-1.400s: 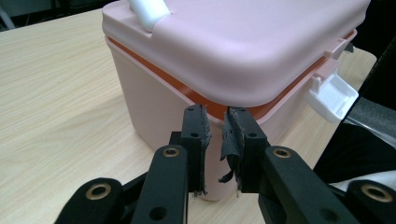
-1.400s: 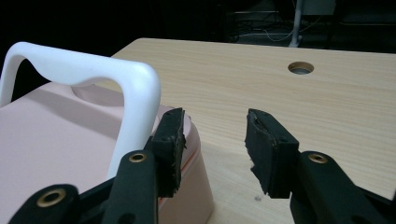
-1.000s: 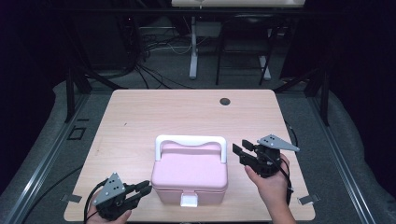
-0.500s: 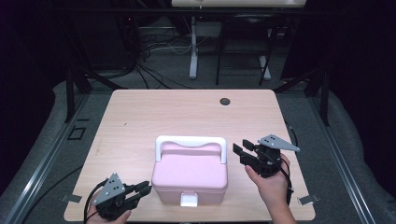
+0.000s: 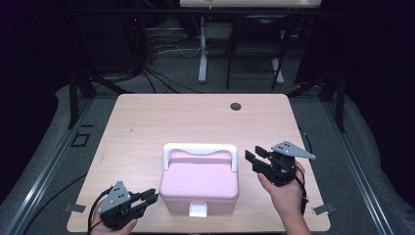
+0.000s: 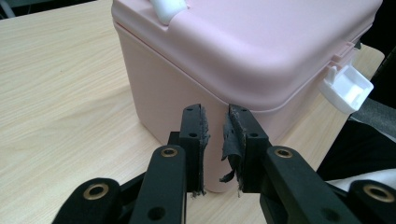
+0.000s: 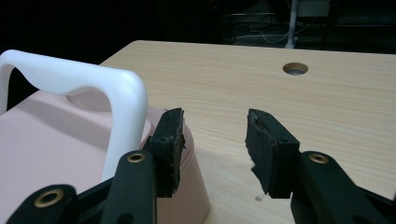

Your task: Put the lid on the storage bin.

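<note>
Approach step: the left claw [image 5: 152,197], narrowly parted and just opening, and the half-open right claw [image 5: 250,157] flank the closed pink box [image 5: 199,183] on the bench [image 5: 195,117], both empty. The next move likely calls for releasing the white latch [image 5: 198,210].

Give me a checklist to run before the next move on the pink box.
1. Box upright on the table, lid down: ok.
2. White latch on the near side fastened: cannot tell.
3. Left gripper at the box's near left corner, jaws a narrow gap apart and just opening, nothing between them: ok.
4. Right gripper beside the handle, jaws apart and empty: ok.
5. Handle free of both grippers: ok.
6. Table around the box free of other things: ok.
</note>
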`<action>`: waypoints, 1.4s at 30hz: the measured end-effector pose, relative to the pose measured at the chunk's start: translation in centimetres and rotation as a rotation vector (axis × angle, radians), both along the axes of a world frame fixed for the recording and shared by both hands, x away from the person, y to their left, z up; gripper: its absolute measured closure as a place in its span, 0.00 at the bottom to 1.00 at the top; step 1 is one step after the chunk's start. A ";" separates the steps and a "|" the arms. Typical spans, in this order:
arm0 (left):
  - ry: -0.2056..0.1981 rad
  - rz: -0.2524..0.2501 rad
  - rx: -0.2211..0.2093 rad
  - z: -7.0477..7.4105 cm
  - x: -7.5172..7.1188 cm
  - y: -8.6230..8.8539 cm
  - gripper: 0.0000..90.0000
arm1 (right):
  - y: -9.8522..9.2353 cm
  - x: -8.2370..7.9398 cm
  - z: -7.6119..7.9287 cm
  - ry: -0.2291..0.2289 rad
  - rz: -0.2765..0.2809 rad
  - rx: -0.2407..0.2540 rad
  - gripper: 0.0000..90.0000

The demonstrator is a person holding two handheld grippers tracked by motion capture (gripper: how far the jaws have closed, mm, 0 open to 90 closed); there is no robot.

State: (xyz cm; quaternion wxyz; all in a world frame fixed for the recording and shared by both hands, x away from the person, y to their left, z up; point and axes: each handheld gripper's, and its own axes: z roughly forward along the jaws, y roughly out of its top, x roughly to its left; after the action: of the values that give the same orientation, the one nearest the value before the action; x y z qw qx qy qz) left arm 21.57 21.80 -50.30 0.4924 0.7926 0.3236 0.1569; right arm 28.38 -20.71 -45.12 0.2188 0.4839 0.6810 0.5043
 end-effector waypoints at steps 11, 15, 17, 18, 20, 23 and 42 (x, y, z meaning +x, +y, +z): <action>0.001 0.007 -0.007 0.0 0.2 0.1 0.83 | -0.1 0.0 0.0 -0.001 -0.004 -0.003 0.63; 0.002 0.015 -0.008 -0.1 0.3 0.2 0.82 | -0.1 0.0 -0.1 -0.002 -0.006 -0.004 0.63; 0.003 0.016 0.000 -0.1 0.4 0.2 0.82 | -0.1 0.0 -0.1 0.000 -0.006 -0.006 0.63; 0.003 0.017 0.002 -0.1 0.4 0.3 0.81 | -0.1 0.0 -0.1 -0.001 -0.006 -0.006 0.63; 0.002 0.022 -0.004 -0.1 0.5 0.3 0.81 | -0.1 0.0 -0.1 -0.002 -0.007 -0.007 0.63; 0.002 0.029 -0.001 -0.1 0.7 0.4 0.80 | -0.1 0.0 -0.1 -0.006 -0.008 -0.006 0.63; 0.032 0.091 -0.011 -0.3 3.3 1.1 0.68 | -0.4 0.0 -0.3 0.002 -0.020 -0.009 0.62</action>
State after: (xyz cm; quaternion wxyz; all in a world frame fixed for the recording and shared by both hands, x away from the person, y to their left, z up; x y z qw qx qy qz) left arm 24.82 22.85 -50.64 0.4838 0.7769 0.3678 0.1646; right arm 28.34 -21.08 -45.40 0.2253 0.4902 0.6786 0.4985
